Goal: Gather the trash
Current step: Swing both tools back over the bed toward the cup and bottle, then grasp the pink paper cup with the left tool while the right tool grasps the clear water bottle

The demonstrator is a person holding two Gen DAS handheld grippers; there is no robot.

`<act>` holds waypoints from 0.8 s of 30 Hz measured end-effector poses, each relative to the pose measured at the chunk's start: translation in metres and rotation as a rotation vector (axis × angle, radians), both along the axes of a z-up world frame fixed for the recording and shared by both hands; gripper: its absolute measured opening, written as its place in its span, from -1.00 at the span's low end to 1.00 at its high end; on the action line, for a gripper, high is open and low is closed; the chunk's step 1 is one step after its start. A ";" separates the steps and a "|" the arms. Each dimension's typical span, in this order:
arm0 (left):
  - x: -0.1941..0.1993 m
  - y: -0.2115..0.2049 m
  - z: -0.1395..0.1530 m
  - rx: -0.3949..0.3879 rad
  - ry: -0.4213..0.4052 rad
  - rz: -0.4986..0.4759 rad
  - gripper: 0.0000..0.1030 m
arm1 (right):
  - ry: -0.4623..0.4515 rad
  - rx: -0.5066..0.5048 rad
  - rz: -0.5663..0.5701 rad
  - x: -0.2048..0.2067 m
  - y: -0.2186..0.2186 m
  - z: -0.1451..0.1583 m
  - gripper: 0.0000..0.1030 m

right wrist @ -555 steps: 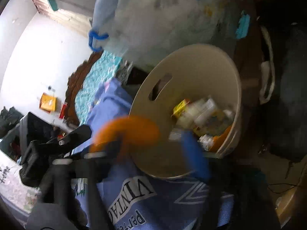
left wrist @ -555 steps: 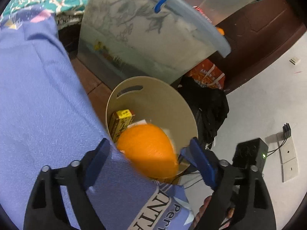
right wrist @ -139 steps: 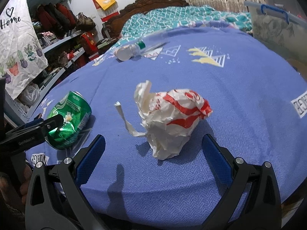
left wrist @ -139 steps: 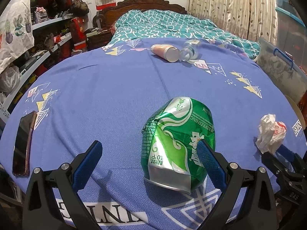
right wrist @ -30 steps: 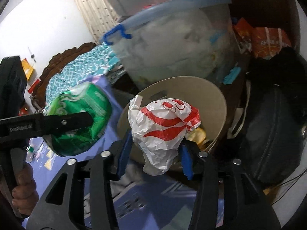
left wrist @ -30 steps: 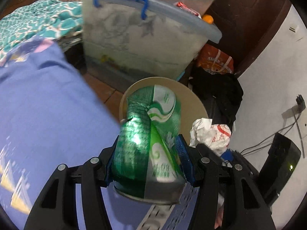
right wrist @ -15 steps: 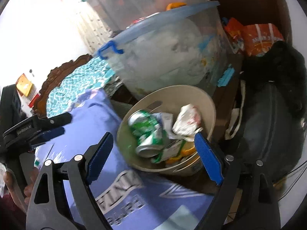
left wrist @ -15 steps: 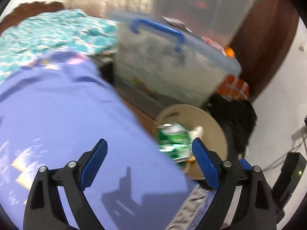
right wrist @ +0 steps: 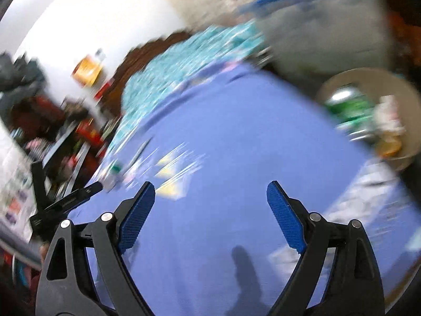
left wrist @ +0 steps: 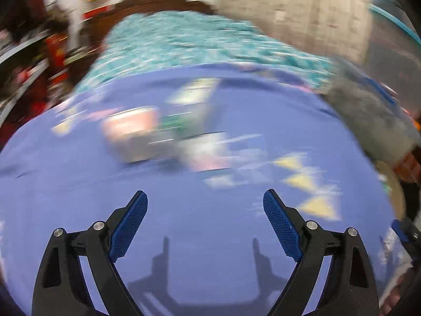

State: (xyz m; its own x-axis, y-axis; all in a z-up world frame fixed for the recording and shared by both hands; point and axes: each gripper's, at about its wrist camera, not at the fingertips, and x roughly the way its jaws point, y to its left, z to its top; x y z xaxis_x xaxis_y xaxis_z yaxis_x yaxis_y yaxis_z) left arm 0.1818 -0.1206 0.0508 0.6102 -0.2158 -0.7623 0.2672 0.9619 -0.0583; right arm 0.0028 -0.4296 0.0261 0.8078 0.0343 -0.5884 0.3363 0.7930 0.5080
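Both tongs, emptied and now spread wide, have swung from bin (right wrist: pixel 368 79) to bed (left wrist: pixel 79 184): left tongs (left wrist: pixel 205 205) face blurred cup (left wrist: pixel 129 137) and bottle (left wrist: pixel 184 129) lying ahead, nearer than right tongs (right wrist: pixel 210 200); green can (right wrist: pixel 347 108) binned.

Blurred bedroom, white wall (right wrist: pixel 86 13), dark carved wooden headboard (left wrist: pixel 163 0), teal patterned bedding (left wrist: pixel 189 39), blue bedspread (left wrist: pixel 205 226), pale curtain (left wrist: pixel 292 8), cluttered shelves (right wrist: pixel 52 137) at left

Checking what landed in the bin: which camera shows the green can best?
The right wrist view: the green can lies inside the beige bin, blurred but recognisable. The left wrist view catches only the bin's rim at its right edge, no can.
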 end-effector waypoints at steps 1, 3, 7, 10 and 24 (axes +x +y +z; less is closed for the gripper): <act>0.009 0.028 -0.002 -0.014 0.018 0.040 0.66 | 0.019 0.016 0.071 0.022 0.023 -0.001 0.68; 0.030 0.073 -0.005 -0.057 0.075 0.101 0.66 | 0.044 0.050 0.178 0.056 0.058 -0.005 0.68; 0.086 0.119 -0.005 -0.195 0.189 0.109 0.67 | 0.086 0.133 0.321 0.134 0.113 -0.012 0.62; 0.125 0.125 -0.014 -0.280 0.264 0.104 0.68 | 0.088 0.226 0.345 0.189 0.131 -0.017 0.62; 0.173 0.101 -0.048 -0.428 0.365 0.065 -0.28 | 0.227 0.370 0.359 0.340 0.172 -0.073 -0.09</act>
